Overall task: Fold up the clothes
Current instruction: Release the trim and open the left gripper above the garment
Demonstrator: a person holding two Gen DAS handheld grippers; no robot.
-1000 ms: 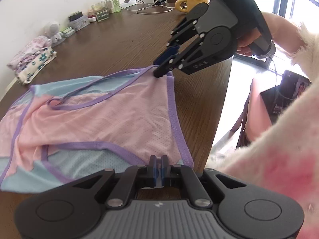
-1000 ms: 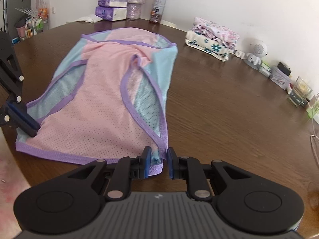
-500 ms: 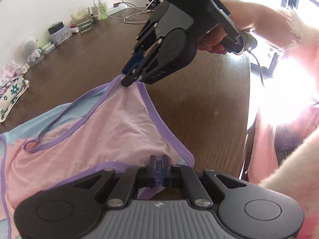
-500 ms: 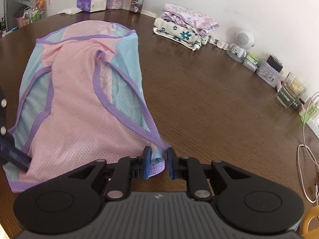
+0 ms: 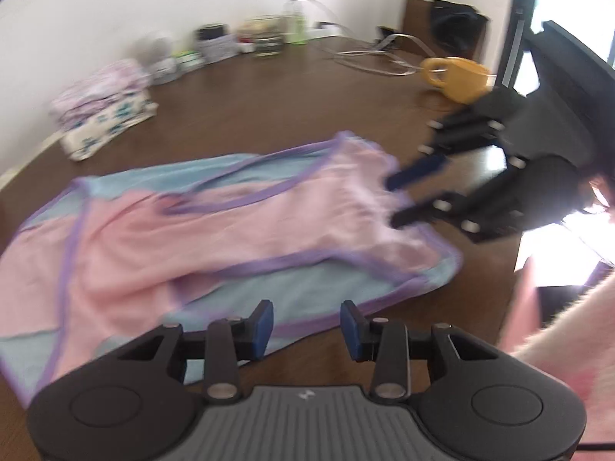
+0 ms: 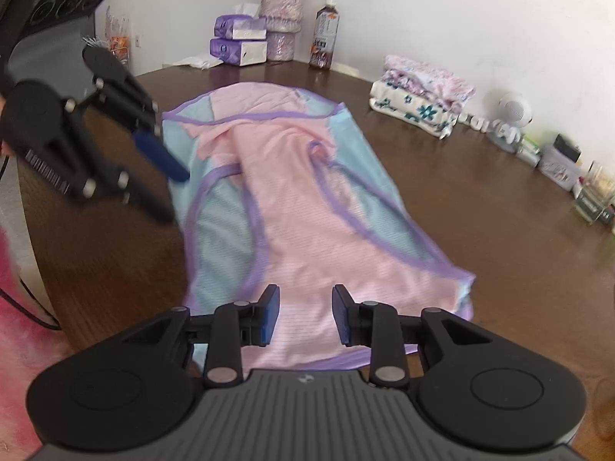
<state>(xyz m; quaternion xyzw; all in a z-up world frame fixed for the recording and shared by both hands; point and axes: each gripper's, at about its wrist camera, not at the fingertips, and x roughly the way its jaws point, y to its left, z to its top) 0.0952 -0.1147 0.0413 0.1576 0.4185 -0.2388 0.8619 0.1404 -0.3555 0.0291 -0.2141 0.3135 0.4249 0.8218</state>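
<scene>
Garment (image 6: 292,207) mesh cloth, matt; table (image 6: 480,207) glossy dark wood

Bare table (image 6: 480,207) lay open to the right of the garment (image 6: 284,199), wide enough for a gripper to pass. Along the wall that side was blocked by a folded pile (image 6: 419,96), a small white gadget (image 6: 509,115) and jars (image 6: 592,199). At the far end stood tissue packs (image 6: 238,40), a vase (image 6: 280,23) and a bottle (image 6: 324,34). A yellow mug (image 5: 459,77) and cables (image 5: 369,57) crowded the corner near the right gripper (image 5: 396,199). The left gripper (image 6: 173,196) hung over the table's left edge.
</scene>
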